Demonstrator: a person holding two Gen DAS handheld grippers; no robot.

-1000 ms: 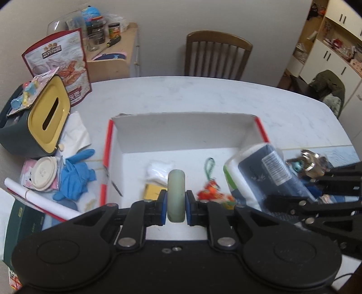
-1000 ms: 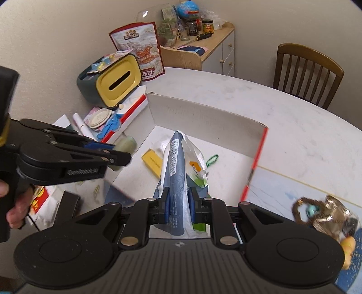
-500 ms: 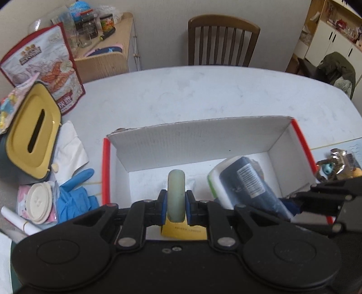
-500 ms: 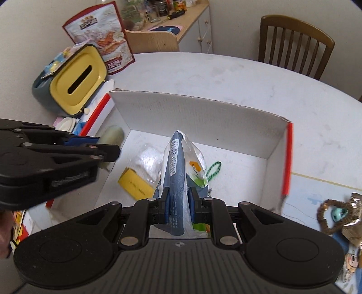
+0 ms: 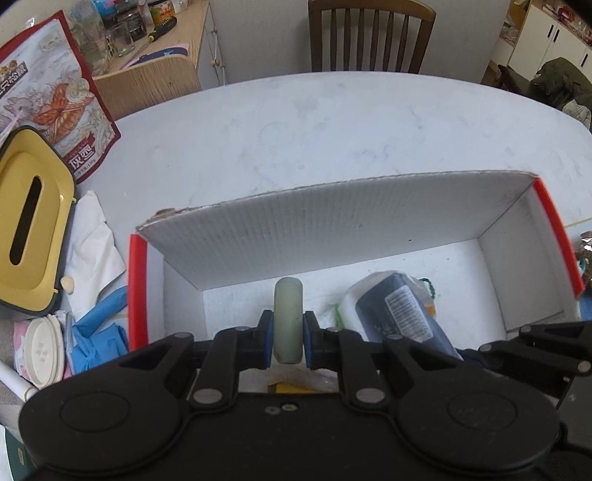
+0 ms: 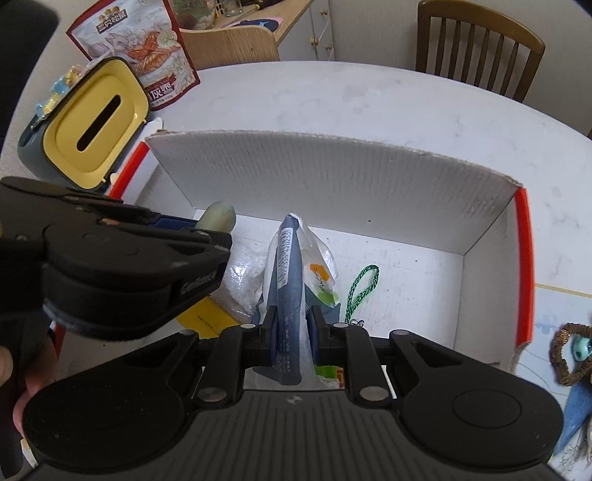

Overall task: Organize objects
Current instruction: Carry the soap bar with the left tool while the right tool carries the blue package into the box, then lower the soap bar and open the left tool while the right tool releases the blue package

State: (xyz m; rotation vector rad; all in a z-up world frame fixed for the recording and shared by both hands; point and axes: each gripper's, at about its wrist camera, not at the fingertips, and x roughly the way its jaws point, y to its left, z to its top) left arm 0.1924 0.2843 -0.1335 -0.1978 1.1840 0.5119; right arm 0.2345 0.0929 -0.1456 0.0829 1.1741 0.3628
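I see a white marbled table (image 5: 333, 122) filling mid-frame in the left wrist view. At 12 o'clock a dark wooden slat-back chair (image 5: 370, 33) stands against a plain pale wall (image 5: 259, 33). At 11 o'clock, a light wood sideboard (image 5: 185, 33). At 2 o'clock, white cabinets (image 5: 547, 29) with dark handles. Lighting is even and soft.

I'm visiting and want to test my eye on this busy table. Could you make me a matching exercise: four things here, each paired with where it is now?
Things:
1. pale green disc
2. blue packet
3. green cord
4. yellow-lidded bin

Places:
A. lying on the box floor
B. on the table, outside the box
C. between the left gripper's fingers
D. between the right gripper's fingers

Pairs: 1-C, 2-D, 3-A, 4-B
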